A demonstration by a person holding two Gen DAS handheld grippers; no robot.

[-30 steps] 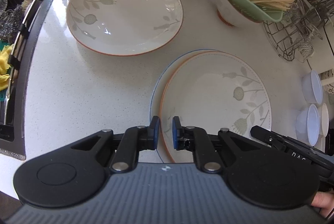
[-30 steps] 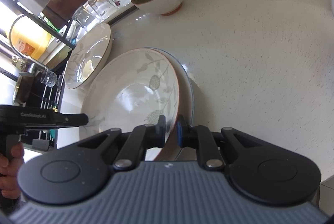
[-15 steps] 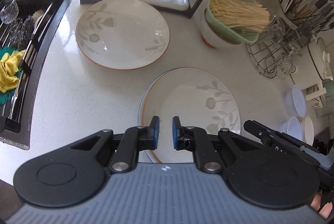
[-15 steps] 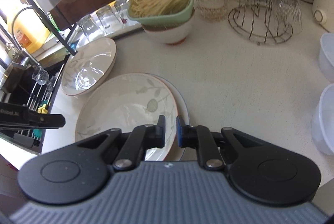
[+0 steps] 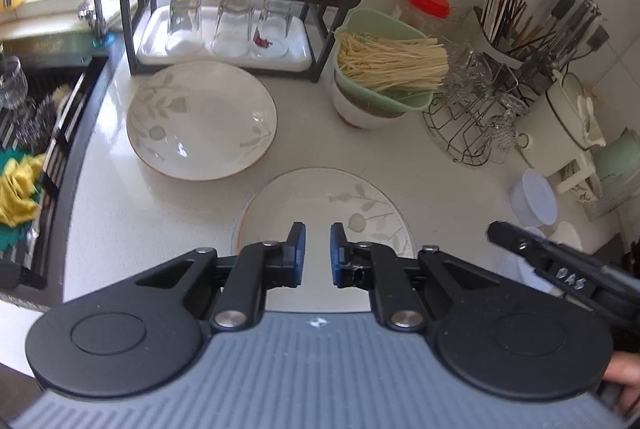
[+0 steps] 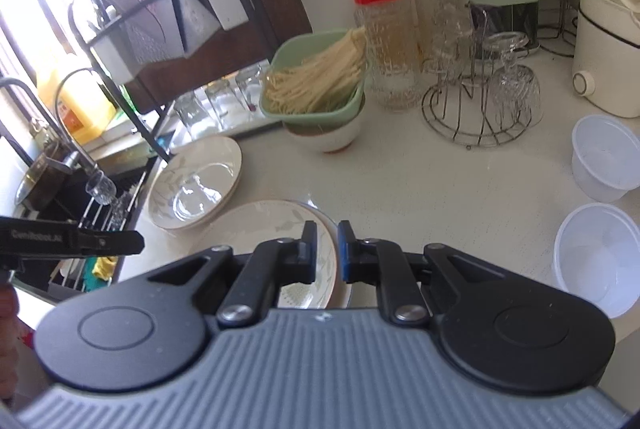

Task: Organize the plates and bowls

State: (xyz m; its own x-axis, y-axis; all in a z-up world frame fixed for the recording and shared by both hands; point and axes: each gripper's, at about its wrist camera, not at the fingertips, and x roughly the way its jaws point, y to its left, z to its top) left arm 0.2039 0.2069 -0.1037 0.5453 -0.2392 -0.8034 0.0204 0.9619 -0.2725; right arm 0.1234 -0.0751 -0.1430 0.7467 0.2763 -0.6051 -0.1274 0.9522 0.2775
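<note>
A: Left gripper (image 5: 317, 253), right gripper (image 6: 327, 251): state?

B: Both stand with a narrow gap between the fingers and nothing held. Each has risen well above the counter (image 5: 152, 213) compared with a second ago, when both hung low at the near rim of the plate stack (image 5: 324, 207).

A: Meaning for the task?

B: The stack appears finished: the leaf-patterned plate lies flat on a blue-rimmed plate, whose edge shows along the right side in the right wrist view (image 6: 276, 233). The withdrawal suggests a search for the next piece. The deep plate (image 5: 202, 119) sits alone, apart from the stack, before the glass rack (image 5: 224, 41); it is a likely candidate. The white bowl (image 5: 360, 109) carries a green basket of noodles (image 5: 384, 69). Two plastic tubs (image 6: 600, 157) stand on the right.

A: Legible writing?

B: "GenRobot.AI" on the left gripper's side, seen from the right wrist view (image 6: 72, 239); letters resembling "DAS" on the right gripper's side, seen from the left wrist view (image 5: 560, 269). The bottle labels by the tap cannot be read.
</note>
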